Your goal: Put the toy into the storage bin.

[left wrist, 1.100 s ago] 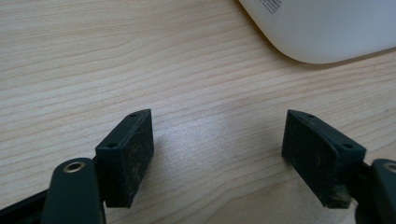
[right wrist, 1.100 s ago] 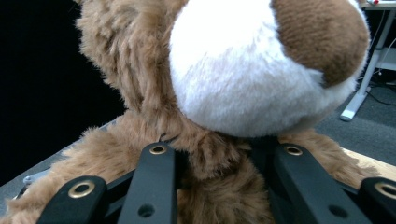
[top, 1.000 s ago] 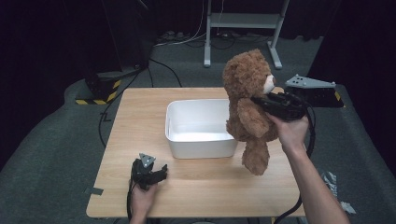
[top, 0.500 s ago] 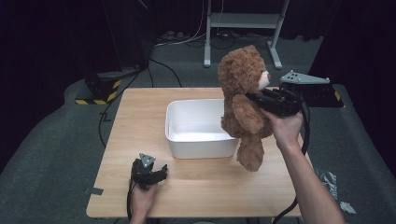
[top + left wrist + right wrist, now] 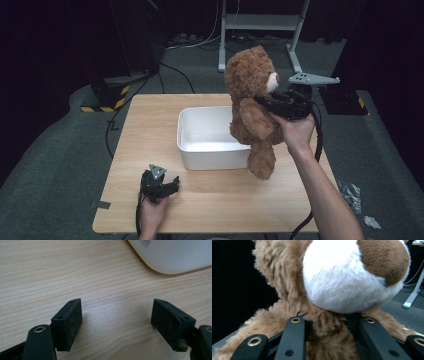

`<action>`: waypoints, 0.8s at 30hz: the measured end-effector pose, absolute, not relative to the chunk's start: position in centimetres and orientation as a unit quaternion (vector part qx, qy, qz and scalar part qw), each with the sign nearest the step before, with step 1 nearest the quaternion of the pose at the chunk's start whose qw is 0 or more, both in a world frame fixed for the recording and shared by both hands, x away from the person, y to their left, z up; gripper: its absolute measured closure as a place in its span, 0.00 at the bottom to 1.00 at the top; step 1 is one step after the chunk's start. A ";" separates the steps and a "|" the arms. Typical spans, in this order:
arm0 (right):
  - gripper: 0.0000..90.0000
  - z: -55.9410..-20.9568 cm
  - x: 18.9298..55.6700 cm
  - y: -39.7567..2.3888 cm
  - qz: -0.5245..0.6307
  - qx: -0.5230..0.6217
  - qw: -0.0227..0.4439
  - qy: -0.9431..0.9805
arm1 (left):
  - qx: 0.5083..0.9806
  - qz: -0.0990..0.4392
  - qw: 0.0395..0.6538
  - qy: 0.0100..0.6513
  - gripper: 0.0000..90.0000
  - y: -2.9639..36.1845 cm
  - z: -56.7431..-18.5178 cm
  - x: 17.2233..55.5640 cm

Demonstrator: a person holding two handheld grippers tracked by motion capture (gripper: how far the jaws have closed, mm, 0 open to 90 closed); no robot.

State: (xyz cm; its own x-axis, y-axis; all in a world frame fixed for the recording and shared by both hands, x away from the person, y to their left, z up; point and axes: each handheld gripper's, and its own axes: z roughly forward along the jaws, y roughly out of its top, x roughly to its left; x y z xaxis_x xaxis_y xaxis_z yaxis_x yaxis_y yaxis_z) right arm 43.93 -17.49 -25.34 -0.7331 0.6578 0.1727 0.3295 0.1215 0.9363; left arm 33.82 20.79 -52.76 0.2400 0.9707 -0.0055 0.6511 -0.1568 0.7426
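brown plush teddy bear (image 5: pixel 252 107) with a white muzzle hangs upright over the white tub's (image 5: pixel 207 145) right end, right claw (image 5: pixel 272 102) pinching its neck. left claw (image 5: pixel 172 183) rests spread on the pale wooden surface (image 5: pixel 145 130); dark room behind.

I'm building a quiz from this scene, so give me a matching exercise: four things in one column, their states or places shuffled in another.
Things:
1. brown plush teddy bear
2. white rectangular plastic bin
3. left gripper
4. right gripper

States:
A. jaws open, resting on the light wooden table
B. clamped at the bear's neck
C. held up in the air
D. standing on the table, nothing in it

Pairs: 1-C, 2-D, 3-A, 4-B
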 end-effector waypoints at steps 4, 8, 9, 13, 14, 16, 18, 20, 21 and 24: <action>0.77 -25.2 44.2 -16.8 0.573 0.334 0.144 0.734 | 0.718 0.250 0.322 0.564 0.28 20.8 -52.8 33.8; 0.77 -25.3 44.5 -16.3 0.572 0.332 0.141 0.737 | 0.718 0.250 0.322 0.564 0.28 20.8 -52.8 33.8; 0.77 -25.3 44.5 -16.3 0.572 0.332 0.141 0.737 | 0.718 0.250 0.322 0.564 0.28 20.8 -52.8 33.8; 0.77 -25.3 44.7 -15.9 0.573 0.332 0.138 0.737 | 0.718 0.250 0.322 0.564 0.28 20.8 -52.8 33.8; 0.77 -25.3 44.9 -15.7 0.573 0.331 0.137 0.737 | 0.718 0.250 0.322 0.564 0.28 20.8 -52.8 33.8; 0.77 -25.3 45.0 -15.5 0.574 0.328 0.136 0.738 | 0.716 0.250 0.324 0.565 0.28 20.7 -52.8 33.8; 0.77 -25.3 45.0 -15.2 0.572 0.330 0.134 0.739 | 0.716 0.250 0.325 0.565 0.28 20.7 -52.8 33.8; 0.77 -25.4 45.1 -15.0 0.570 0.331 0.139 0.739 | 0.716 0.250 0.325 0.565 0.28 20.7 -52.8 33.8; 0.77 -25.4 45.1 -14.9 0.571 0.333 0.141 0.737 | 0.716 0.248 0.326 0.565 0.28 20.7 -52.8 33.8; 0.77 -25.5 45.2 -14.7 0.573 0.334 0.141 0.735 | 0.716 0.248 0.327 0.564 0.28 20.7 -52.8 33.8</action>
State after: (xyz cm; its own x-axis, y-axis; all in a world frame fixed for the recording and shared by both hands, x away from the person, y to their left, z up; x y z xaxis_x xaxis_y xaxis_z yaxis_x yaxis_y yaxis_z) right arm 45.23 -14.67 -25.55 -0.7365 0.6532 0.1755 0.3299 0.1203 0.9363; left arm 33.81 20.72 -52.83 0.2403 0.9706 -0.0143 0.6470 -0.1492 0.7477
